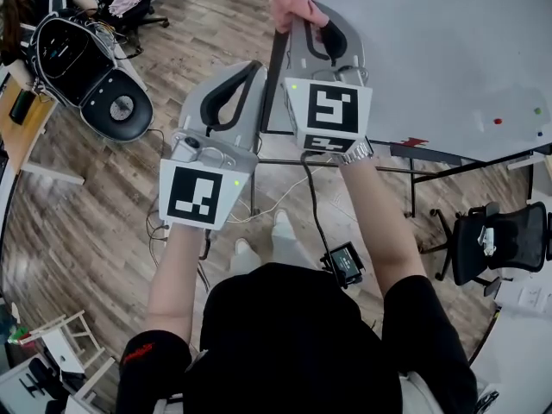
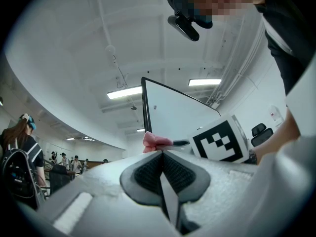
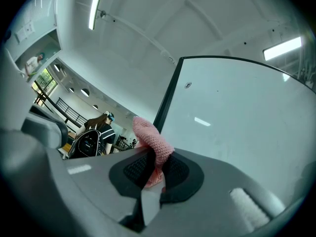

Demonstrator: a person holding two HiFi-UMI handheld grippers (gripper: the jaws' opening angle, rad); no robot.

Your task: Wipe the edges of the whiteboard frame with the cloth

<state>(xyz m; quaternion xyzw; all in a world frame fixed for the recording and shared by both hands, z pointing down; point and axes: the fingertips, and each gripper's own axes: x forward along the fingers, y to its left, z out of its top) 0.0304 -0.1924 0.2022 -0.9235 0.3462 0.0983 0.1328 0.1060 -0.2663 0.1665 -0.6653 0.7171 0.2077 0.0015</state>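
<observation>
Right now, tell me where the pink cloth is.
Top centre of the head view: the pink cloth is pinched in the right gripper, right beside the dark left edge of the whiteboard frame.

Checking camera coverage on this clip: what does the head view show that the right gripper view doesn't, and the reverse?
Head view only: both forearms, the wooden floor, an office chair. Right gripper view only: the right gripper with jaws closed on the pink cloth, a ceiling light. Both: the cloth, the whiteboard and its dark frame.

Wooden floor (image 1: 82, 231), black office chair (image 1: 509, 240)
</observation>
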